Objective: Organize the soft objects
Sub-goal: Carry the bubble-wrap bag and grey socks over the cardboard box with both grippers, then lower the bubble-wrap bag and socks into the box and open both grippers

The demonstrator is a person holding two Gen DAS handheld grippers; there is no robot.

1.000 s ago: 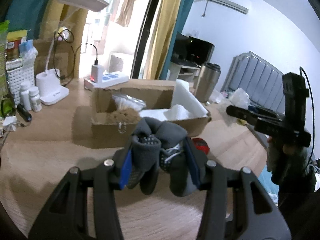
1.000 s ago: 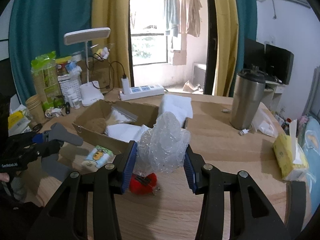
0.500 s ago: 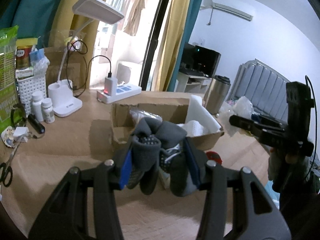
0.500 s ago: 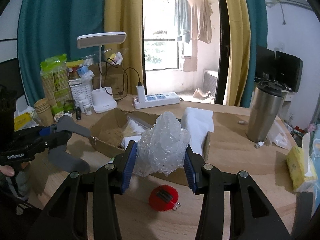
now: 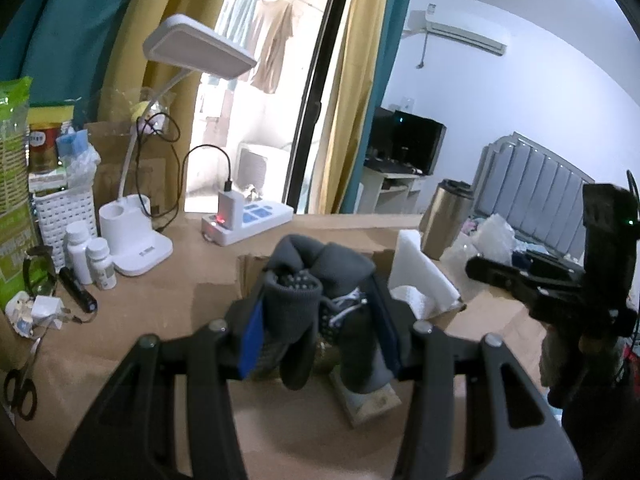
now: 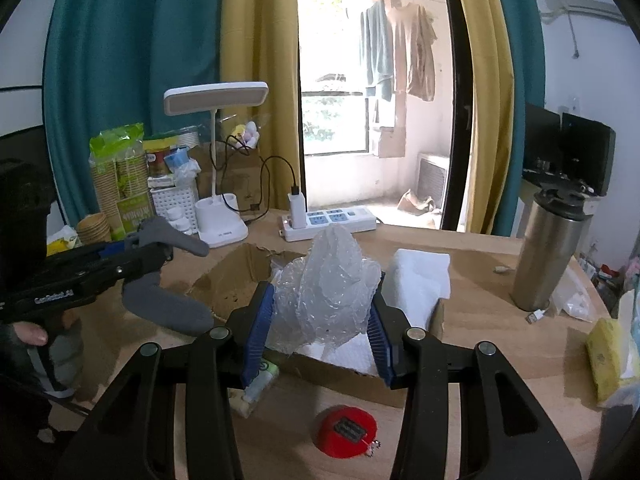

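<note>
In my left gripper I have a bunched grey sock, the blue pads pressed in on either side of it, its ends hanging down below the jaws. I hold it in the air just on the near side of the cardboard box. From my right-hand camera the same sock shows at the left, sticking out of the black jaws above the table.

My right gripper is closed partway on a crumpled wad of clear bubble wrap, which fills the gap between the pads and bulges up above them. It hangs over the near edge of the open box, where white foam sheets lie and lean at the right end.

On the wooden table in front of the box lie a round red pouch near me and a small pale packet just left of it, partly under my left finger. Farther right stands a steel tumbler, and a yellow pack of tissues sits at the right edge.

Beyond the box a white power strip with a charger plugged in lies toward the far side, and to its left stands a white desk lamp, with small white bottles and a white basket beside it. Black scissors lie at the near left edge.
</note>
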